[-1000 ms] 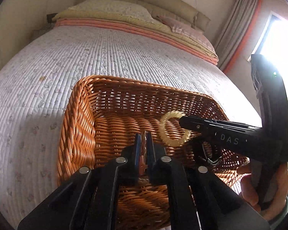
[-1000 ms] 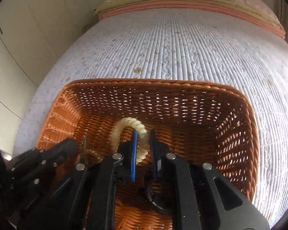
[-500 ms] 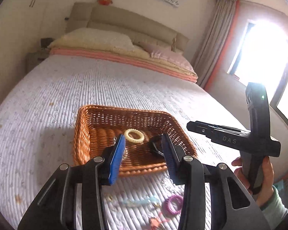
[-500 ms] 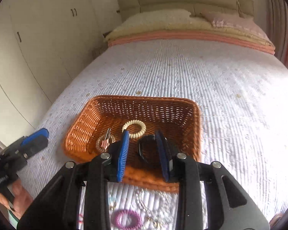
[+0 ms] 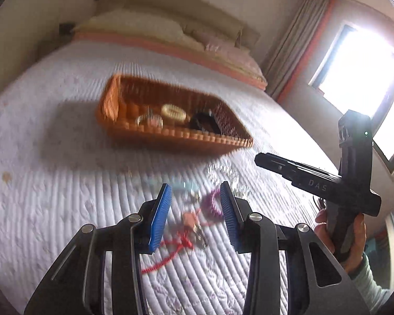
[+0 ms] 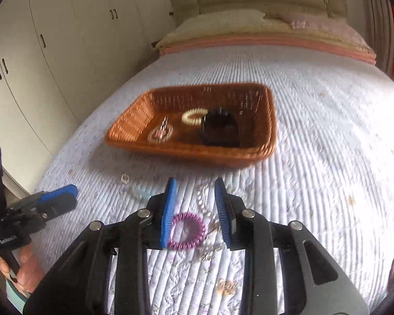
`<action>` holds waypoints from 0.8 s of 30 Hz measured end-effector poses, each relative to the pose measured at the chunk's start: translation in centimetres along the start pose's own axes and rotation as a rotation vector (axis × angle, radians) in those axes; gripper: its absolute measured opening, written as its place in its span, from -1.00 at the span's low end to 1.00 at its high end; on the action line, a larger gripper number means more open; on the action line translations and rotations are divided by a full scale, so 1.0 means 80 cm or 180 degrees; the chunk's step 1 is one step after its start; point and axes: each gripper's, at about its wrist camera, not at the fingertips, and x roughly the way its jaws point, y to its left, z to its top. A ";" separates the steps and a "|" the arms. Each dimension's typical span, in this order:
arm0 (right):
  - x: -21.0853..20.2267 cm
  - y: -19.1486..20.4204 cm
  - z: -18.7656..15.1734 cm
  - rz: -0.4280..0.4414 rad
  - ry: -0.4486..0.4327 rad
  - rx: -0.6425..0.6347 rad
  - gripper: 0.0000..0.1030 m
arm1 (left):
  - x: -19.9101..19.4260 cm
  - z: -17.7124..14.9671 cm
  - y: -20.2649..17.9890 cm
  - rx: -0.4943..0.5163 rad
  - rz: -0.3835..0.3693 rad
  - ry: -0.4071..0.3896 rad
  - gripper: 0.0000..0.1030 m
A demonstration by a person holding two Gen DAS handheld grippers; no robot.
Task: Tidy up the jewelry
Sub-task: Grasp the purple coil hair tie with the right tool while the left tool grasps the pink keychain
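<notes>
An orange wicker basket [image 5: 170, 134] [image 6: 186, 152] sits on the quilted bed. In it lie a cream ring [image 5: 174, 112] [image 6: 194, 116], a black band [image 5: 202, 122] [image 6: 219, 131] and a silvery bracelet [image 5: 149, 120] [image 6: 160, 134]. In front of it on the quilt lie a purple coil tie [image 5: 212, 204] [image 6: 187, 232], a red cord [image 5: 170, 254], a beaded chain [image 6: 205, 202], a small ring [image 6: 125, 177] and a gold piece [image 6: 226, 287]. My left gripper [image 5: 195, 186] [image 6: 68, 194] hovers open over the loose pieces. My right gripper [image 6: 195, 183] [image 5: 260, 158] is open above the purple tie, holding nothing.
Pillows [image 6: 223, 21] and a folded pink-edged blanket [image 6: 262, 42] lie at the head of the bed. White wardrobe doors [image 6: 52, 39] line the left side. A bright window [image 5: 359, 60] and curtain [image 5: 289, 47] stand to the right. A hand [image 5: 354, 236] holds the right gripper's handle.
Both grippers opened, left their pieces in the basket and pulled back from it. They now hang over the loose jewelry on the quilt in front of the basket.
</notes>
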 end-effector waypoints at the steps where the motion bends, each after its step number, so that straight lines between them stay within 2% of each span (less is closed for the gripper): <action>1: 0.009 -0.002 -0.006 0.0015 0.0053 0.0032 -0.47 | 0.009 -0.005 0.006 -0.0052 -0.0016 0.0073 -0.29; 5: 0.043 -0.019 -0.023 0.0224 0.0301 0.0282 -0.54 | 0.041 -0.025 0.024 -0.0215 -0.0077 0.0286 -0.29; 8: 0.058 -0.029 -0.030 0.0289 0.0393 0.0349 -0.54 | 0.054 -0.035 0.026 -0.0218 -0.0123 0.0376 -0.29; 13: 0.077 -0.020 -0.036 0.0148 0.0436 0.0123 -0.54 | 0.065 -0.043 0.008 0.0074 0.0040 0.0439 -0.29; 19: 0.085 -0.001 -0.046 -0.0030 0.0459 -0.0136 -0.54 | 0.074 -0.042 -0.007 0.0257 0.0237 0.0491 -0.29; 24: 0.088 0.005 -0.055 -0.0183 0.0454 -0.0233 -0.77 | 0.084 -0.035 -0.005 0.0195 0.0261 0.0557 -0.29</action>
